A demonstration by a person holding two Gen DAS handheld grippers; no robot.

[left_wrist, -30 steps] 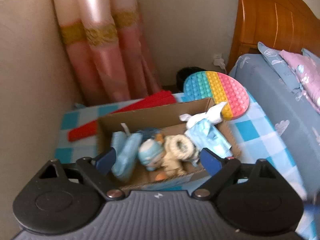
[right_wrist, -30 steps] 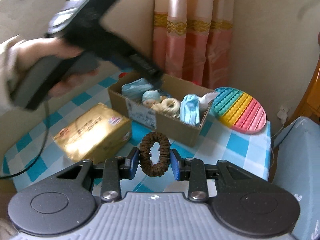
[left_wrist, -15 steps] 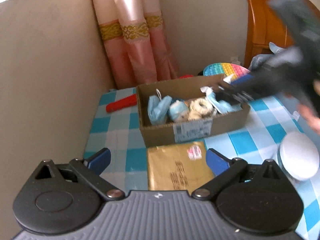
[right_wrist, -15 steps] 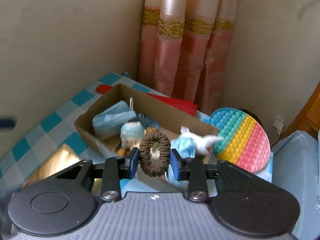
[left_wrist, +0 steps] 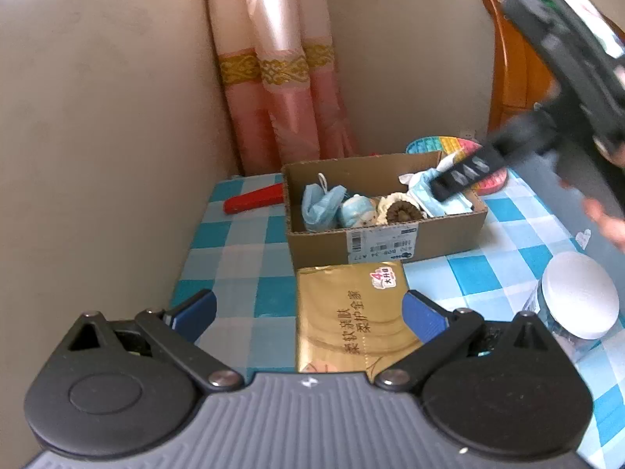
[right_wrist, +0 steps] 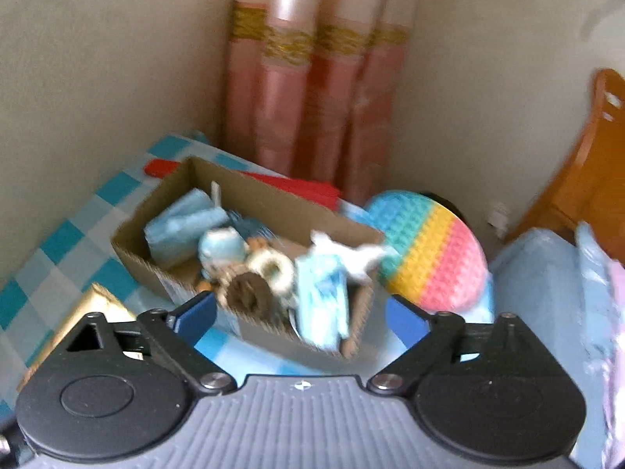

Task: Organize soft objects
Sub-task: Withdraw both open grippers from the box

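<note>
- The left gripper hangs over the near edge of the checked tabletop, its fingers spread wide and empty. The gold pack lies on the tabletop in the gap between them, but they do not appear to touch it.
- One risk: closing there would likely squash that pack, or nudge it into the cardboard box just behind it.
- The brown hair tie lies inside the box against the cream ring, between the blue doll and the face mask. It sits high on the pile near the front wall, so a bump to the box could roll it out.
- The right gripper sits above the box's right end with its fingers wide apart and gripping nothing.
- Its view is blurred, so a quick swing might clip the box rim or drag the mask loose.
- The white-lidded jar stands near the tabletop's right edge and could be knocked.
</note>
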